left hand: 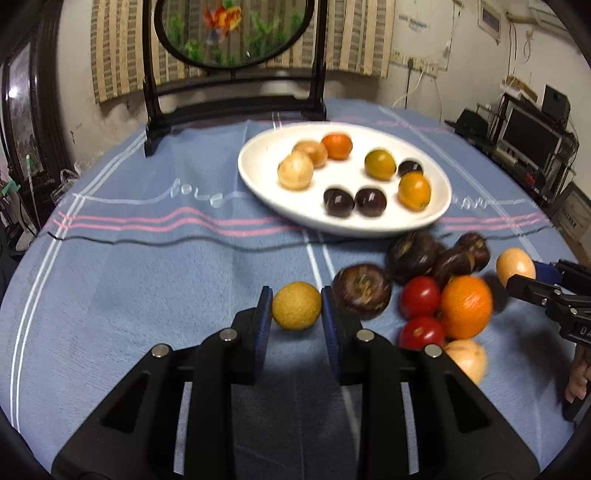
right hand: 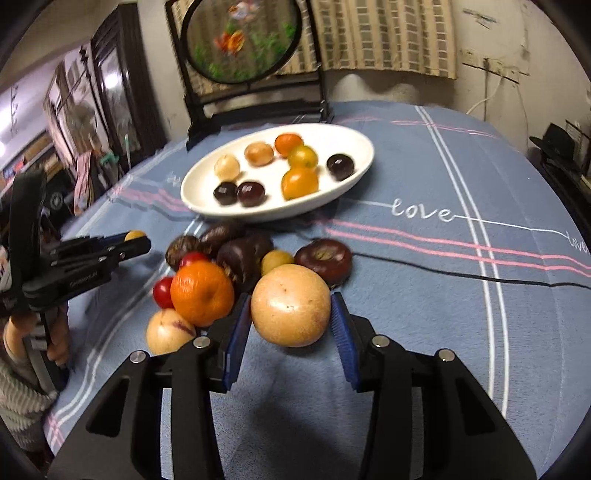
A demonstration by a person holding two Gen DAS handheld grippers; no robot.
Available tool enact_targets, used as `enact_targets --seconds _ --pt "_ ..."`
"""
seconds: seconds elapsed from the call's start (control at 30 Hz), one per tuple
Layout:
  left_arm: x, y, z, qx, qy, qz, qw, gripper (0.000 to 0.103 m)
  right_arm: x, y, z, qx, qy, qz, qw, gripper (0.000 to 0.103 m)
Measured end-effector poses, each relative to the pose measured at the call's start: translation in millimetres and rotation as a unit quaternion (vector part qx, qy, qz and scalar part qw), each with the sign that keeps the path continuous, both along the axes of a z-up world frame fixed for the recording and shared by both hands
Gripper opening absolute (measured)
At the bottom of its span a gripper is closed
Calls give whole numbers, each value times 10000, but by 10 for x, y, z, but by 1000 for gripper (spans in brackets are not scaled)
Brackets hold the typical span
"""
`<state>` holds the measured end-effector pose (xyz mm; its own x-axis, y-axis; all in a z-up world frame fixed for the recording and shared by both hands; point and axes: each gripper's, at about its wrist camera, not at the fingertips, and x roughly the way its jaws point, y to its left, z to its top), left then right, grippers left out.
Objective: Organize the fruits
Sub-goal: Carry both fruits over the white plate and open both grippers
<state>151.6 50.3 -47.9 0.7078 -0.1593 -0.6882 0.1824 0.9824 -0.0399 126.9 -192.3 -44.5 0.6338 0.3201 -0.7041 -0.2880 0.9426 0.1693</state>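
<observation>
Small yellow fruit [left hand: 296, 310] clamped tight between left tool [left hand: 296, 314] pads, low over the blue-clothed table [left hand: 147, 280]. Big tan fruit [right hand: 290, 304] sits in right tool [right hand: 290, 321], jaws narrowed around it, left pad touching, right pad contact unclear. Loose fruit pile [left hand: 436, 280] just beside; white plate [left hand: 258, 162] behind holds nine fruits.

Goldfish screen [left hand: 236, 33] behind, blue tablecloth [left hand: 147, 266].

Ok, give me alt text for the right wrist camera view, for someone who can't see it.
The right gripper is shut on a round tan fruit above a blue tablecloth. Behind it lie loose fruits, then a white oval plate holding eight. At left, the left gripper grips a small yellow fruit.
</observation>
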Motion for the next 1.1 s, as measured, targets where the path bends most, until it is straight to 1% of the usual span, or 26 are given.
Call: enact_targets --seconds 0.13,0.2,0.33,0.4,0.47,0.6,0.7,0.83,1.1 --pt "59 -47 222 -129 -185 -17 9997 27 10 -87 134 271 -119 -67 9995 44" --pt "135 -92 321 -75 -247 -16 9997 27 69 -99 295 377 -234 -19 9990 44" --pt "404 -235 501 149 -412 60 9990 27 320 -17 665 193 -527 10 9984 44" --pt "530 -281 516 153 -424 105 9989 27 478 41 773 197 -602 17 9980 44" --pt "664 -319 498 96 -394 150 9991 27 646 113 805 237 -583 46 9980 44" --pt "852 -391 386 124 -347 215 9991 27 999 275 670 378 -374 81 9986 44" --pt "980 -384 276 175 -209 238 9993 27 1200 396 514 320 -203 149 9992 44" --pt "1137 -339 159 208 -38 305 9993 27 1346 475 360 203 -32 213 9996 44" --pt "1315 -407 39 377 26 314 9988 27 1528 504 219 145 133 223 9996 44"
